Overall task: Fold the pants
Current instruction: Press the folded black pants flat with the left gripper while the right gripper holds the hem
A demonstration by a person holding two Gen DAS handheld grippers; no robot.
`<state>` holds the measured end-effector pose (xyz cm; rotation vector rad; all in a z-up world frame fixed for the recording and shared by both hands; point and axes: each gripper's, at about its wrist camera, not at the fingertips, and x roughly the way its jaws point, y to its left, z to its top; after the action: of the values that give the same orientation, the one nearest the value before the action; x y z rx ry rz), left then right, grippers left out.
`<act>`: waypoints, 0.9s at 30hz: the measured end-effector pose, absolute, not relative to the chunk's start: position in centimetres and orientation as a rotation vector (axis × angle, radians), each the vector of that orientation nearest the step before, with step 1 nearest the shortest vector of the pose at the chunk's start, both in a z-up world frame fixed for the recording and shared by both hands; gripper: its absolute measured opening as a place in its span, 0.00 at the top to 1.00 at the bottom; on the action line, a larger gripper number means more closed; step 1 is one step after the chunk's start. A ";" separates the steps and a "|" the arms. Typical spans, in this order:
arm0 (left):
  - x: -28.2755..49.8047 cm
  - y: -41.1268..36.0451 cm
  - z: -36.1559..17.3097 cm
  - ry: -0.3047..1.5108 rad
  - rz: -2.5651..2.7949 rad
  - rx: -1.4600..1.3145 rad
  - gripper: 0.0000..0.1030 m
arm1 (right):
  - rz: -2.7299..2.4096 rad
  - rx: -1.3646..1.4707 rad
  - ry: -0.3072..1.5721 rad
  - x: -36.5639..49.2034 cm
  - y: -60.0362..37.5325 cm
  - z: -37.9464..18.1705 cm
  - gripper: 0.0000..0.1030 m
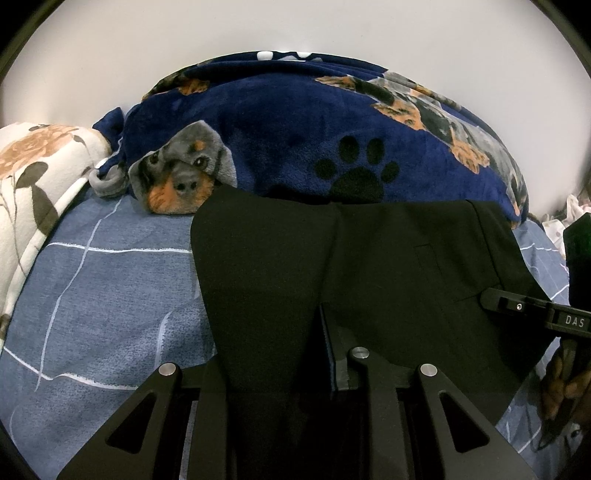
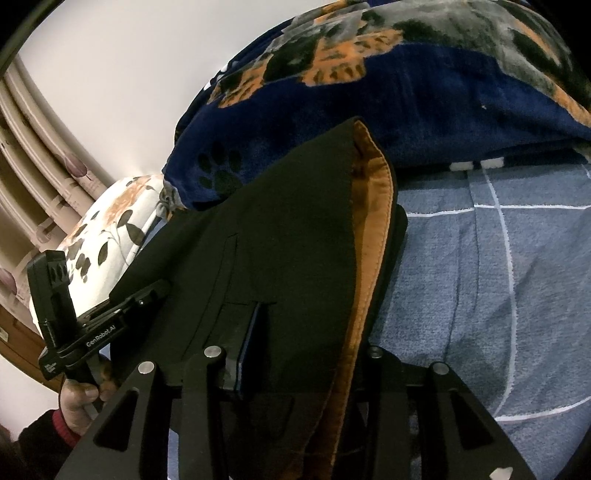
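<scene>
One pair of black pants is in view, held up over a bed by two hand-held grippers. The left hand-held gripper has its fingers closed in on the dark cloth, which drapes between and over them and spreads out ahead of it. The right hand-held gripper likewise pinches the fabric, with an orange-brown lining of the waistband turned outward just ahead of its fingers. In the left wrist view the right hand-held gripper reaches in from the right edge and touches the pants; in the right wrist view the left hand-held gripper shows at the lower left, gripped by a person's hand in a red-cuffed sleeve.

Beyond both grippers lies one bunched navy fleece blanket printed with dogs and paw marks, its near edge touching the far hem of the pants. To the far left of the left gripper sits one white floral pillow. Under everything is a blue bedsheet with white grid lines. A plain white wall rises behind, and a patterned curtain hangs beside it.
</scene>
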<state>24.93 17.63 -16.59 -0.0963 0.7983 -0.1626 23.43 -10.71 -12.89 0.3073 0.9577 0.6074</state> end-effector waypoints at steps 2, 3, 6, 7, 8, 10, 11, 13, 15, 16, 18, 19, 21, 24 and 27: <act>24.9 17.6 -16.6 0.798 -0.163 -0.096 0.78 | 0.606 0.304 0.957 23.4 -10.7 -12.9 0.68; 24.9 17.6 -16.6 0.798 -0.163 -0.097 0.78 | 0.606 0.304 0.957 23.4 -10.7 -12.9 0.67; 25.0 17.6 -16.6 0.798 -0.163 -0.096 0.78 | 0.605 0.302 0.956 23.4 -10.6 -12.9 0.67; 25.0 17.7 -16.6 0.799 -0.163 -0.097 0.78 | 0.605 0.302 0.956 23.4 -10.6 -12.9 0.67; 25.0 17.6 -16.6 0.798 -0.163 -0.096 0.78 | 0.604 0.300 0.956 23.4 -10.6 -12.9 0.67; 25.0 17.7 -16.6 0.798 -0.162 -0.095 0.78 | 0.604 0.298 0.955 23.4 -10.6 -12.9 0.67; 24.9 17.6 -16.6 0.798 -0.163 -0.096 0.78 | 0.603 0.298 0.955 23.4 -10.6 -12.9 0.67; 24.9 17.6 -16.6 0.798 -0.162 -0.096 0.78 | 0.603 0.296 0.954 23.4 -10.6 -12.9 0.67; 24.9 17.6 -16.6 0.798 -0.162 -0.095 0.77 | 0.599 0.290 0.952 23.4 -10.5 -12.9 0.66; 25.0 17.6 -16.6 0.798 -0.161 -0.095 0.77 | 0.598 0.287 0.951 23.4 -10.5 -12.8 0.66; 25.0 17.7 -16.6 0.798 -0.161 -0.095 0.77 | 0.595 0.278 0.949 23.3 -10.4 -12.8 0.66; 25.0 17.7 -16.6 0.798 -0.161 -0.094 0.77 | 0.593 0.275 0.948 23.3 -10.3 -12.8 0.66; 25.0 17.6 -16.6 0.798 -0.161 -0.094 0.77 | 0.593 0.274 0.948 23.4 -10.3 -12.9 0.65; 25.0 17.7 -16.5 0.798 -0.160 -0.094 0.76 | 0.592 0.271 0.947 23.3 -10.3 -12.8 0.65; 25.0 17.7 -16.5 0.798 -0.158 -0.093 0.76 | 0.590 0.271 0.947 23.3 -10.4 -12.9 0.65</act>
<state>25.00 17.68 -16.52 -0.0928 0.7982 -0.1585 23.35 -10.40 -12.88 0.2706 0.9468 0.5904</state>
